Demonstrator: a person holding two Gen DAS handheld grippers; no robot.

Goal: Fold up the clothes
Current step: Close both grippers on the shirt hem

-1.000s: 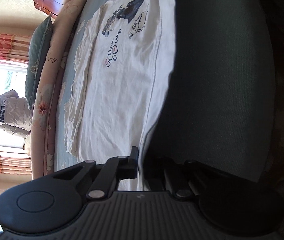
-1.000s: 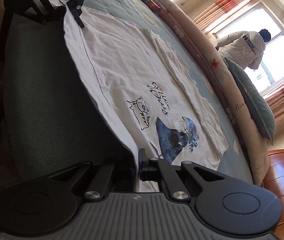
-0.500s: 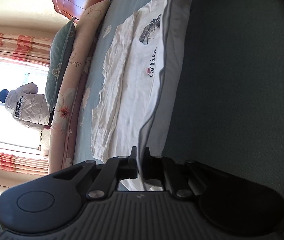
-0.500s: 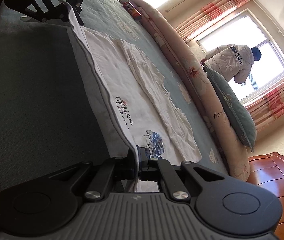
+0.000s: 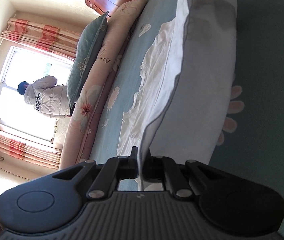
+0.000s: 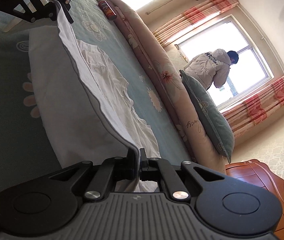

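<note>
The left gripper (image 5: 140, 160) had its two fingers clamped on the hem of the white garment (image 5: 162, 84); the right gripper (image 6: 139, 160) pinched the same hem further along, its fingers pressed together on the cloth. Between the two grips the edge ran taut and raised — a grey-trimmed fold line standing above the blue-green bedspread (image 6: 110, 40); the lifted part cast a pale shadow on the near side of the bed, while the rest of the garment lay crumpled and flat on the far side, towards the long pink floral bolster (image 6: 158, 64). A grey-green cushion (image 6: 208, 110) leaned against that bolster; a dark can (image 6: 107, 8) lay on the bed just beside its far-left end. Beyond the bed a person in a pale padded jacket (image 6: 208, 68) stood at the bright window (image 6: 248, 60), back turned, between striped pink curtains (image 6: 262, 104); a wooden headboard (image 6: 262, 190) showed at the right.
</note>
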